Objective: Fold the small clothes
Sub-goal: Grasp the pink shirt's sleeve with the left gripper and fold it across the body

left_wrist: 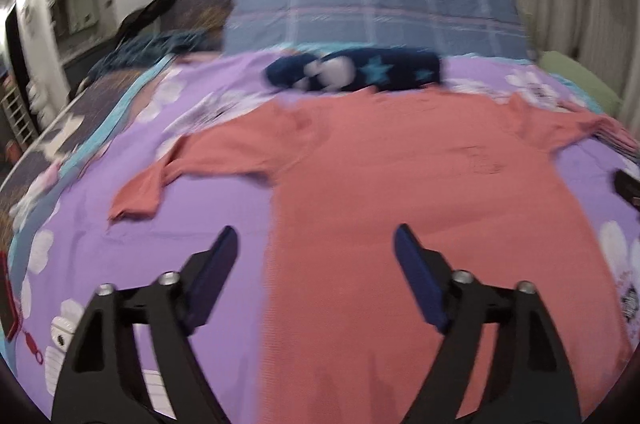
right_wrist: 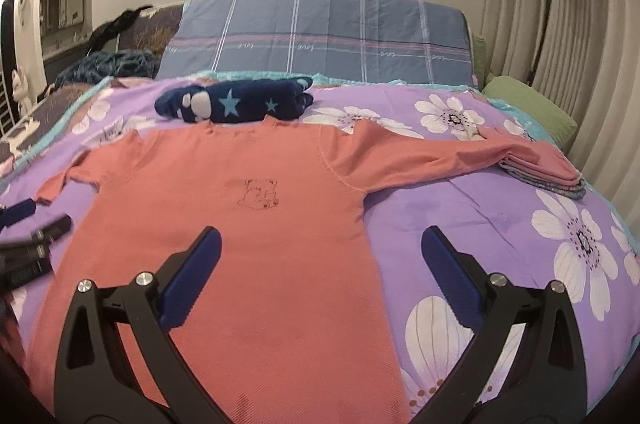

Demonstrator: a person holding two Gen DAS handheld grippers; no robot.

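- On the bed, a coral shirt lies flat, sleeves spread.
- Left claw apart, empty, over its left edge.
- Right claw apart, empty, over its right edge.

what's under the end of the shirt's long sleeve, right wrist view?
The sleeve end lies on a small stack of folded clothes on the floral bedspread. Only the stack's edges show; what the pieces are stays covered.

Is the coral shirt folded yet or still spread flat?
Spread flat. The coral shirt lies front up on the bedspread, both sleeves stretched outward, bear print showing, no fold made.
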